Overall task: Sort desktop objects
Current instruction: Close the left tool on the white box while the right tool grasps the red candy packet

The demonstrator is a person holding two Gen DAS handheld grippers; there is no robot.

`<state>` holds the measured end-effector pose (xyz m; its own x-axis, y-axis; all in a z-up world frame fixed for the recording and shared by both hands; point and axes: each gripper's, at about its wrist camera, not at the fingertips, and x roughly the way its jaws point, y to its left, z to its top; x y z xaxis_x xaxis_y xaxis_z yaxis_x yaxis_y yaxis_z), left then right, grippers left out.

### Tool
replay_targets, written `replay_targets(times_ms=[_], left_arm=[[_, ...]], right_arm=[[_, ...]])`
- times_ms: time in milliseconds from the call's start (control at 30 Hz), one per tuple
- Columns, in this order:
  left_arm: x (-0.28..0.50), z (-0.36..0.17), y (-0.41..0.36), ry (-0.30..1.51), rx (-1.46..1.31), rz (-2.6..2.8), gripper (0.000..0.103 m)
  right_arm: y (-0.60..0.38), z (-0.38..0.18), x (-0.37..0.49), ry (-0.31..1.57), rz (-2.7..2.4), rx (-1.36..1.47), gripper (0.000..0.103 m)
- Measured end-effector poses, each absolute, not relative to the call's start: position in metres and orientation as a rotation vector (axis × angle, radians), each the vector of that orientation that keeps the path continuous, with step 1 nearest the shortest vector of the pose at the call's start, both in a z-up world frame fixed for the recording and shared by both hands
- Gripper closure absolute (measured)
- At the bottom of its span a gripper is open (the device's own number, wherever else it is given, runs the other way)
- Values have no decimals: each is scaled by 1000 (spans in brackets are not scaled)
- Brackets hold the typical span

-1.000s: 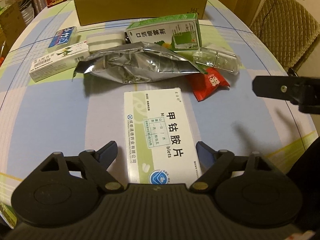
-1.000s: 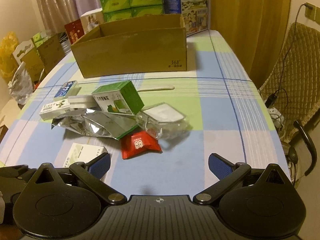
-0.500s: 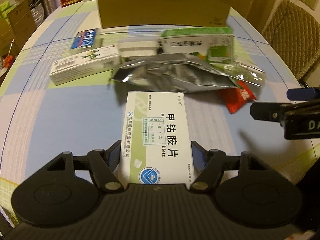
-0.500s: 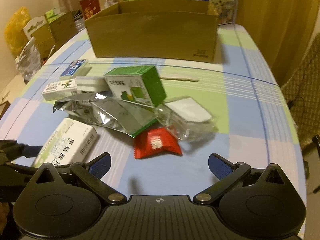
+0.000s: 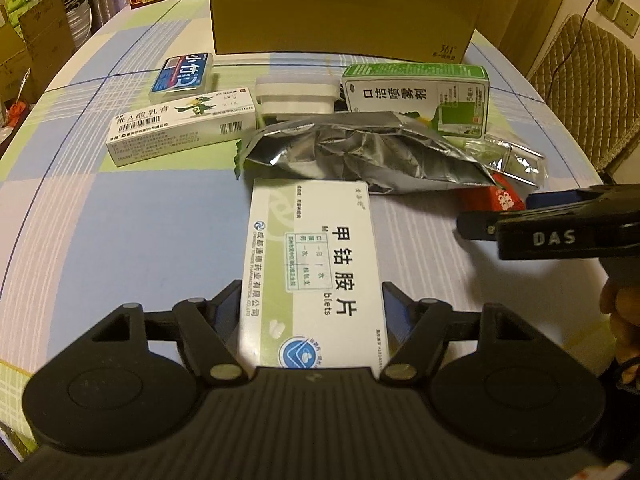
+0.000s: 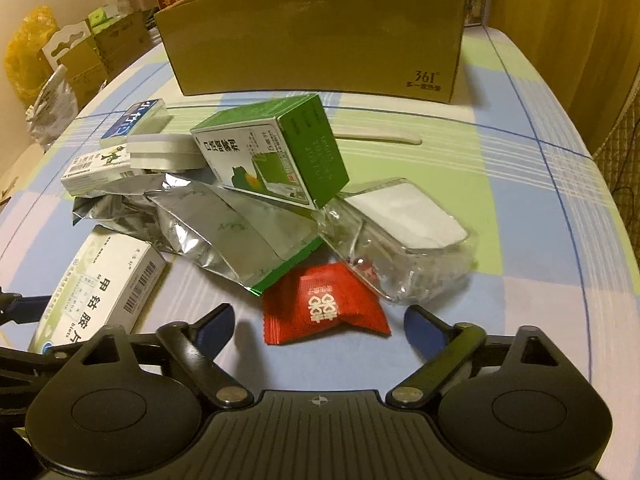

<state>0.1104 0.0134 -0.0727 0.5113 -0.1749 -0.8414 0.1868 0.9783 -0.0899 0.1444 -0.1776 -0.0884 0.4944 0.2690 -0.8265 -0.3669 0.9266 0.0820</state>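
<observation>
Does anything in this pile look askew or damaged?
Yes. The green spray box sits tilted, propped on the crumpled foil pouch rather than flat on the table. The clear plastic pack beside it looks crushed. Nothing appears spilled.

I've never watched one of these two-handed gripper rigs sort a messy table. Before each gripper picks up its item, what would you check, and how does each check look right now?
1. White medicine box sits between the left gripper fingers: ok.
2. Left pads pressing the box sides: cannot tell; they look very close, and the jaws are opening slightly.
3. Red packet lies ahead of the right gripper, centred on the gap: ok.
4. Right jaws wider than the packet: ok; they are closing, not yet touching it.
5. Packet free of neighbours: not ok; the clear plastic bag and silver foil pouch crowd its far edge.
6. Cardboard box open for drop-off: ok.
</observation>
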Motion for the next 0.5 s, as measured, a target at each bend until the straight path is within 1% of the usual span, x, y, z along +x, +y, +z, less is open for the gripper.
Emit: replay_targets(times_ms=[67, 133, 200, 300, 367, 500], left_arm=[[112, -73, 15, 1007, 0, -223, 30], [112, -73, 15, 1000, 4, -222, 29], [112, -73, 14, 988, 18, -221, 26], [113, -75, 13, 983, 33, -221, 26], [113, -77, 14, 980, 43, -223, 25], [112, -78, 11, 967, 76, -227, 25]], right_arm=[[-175, -90, 144, 962, 386, -136, 17], [-173, -90, 144, 944, 385, -151, 22], [-171, -90, 143, 925, 383, -171, 32], [-169, -89, 141, 908, 390, -183, 41], [-167, -89, 140, 903, 397, -186, 44], [-164, -89, 139, 896, 401, -196, 47]])
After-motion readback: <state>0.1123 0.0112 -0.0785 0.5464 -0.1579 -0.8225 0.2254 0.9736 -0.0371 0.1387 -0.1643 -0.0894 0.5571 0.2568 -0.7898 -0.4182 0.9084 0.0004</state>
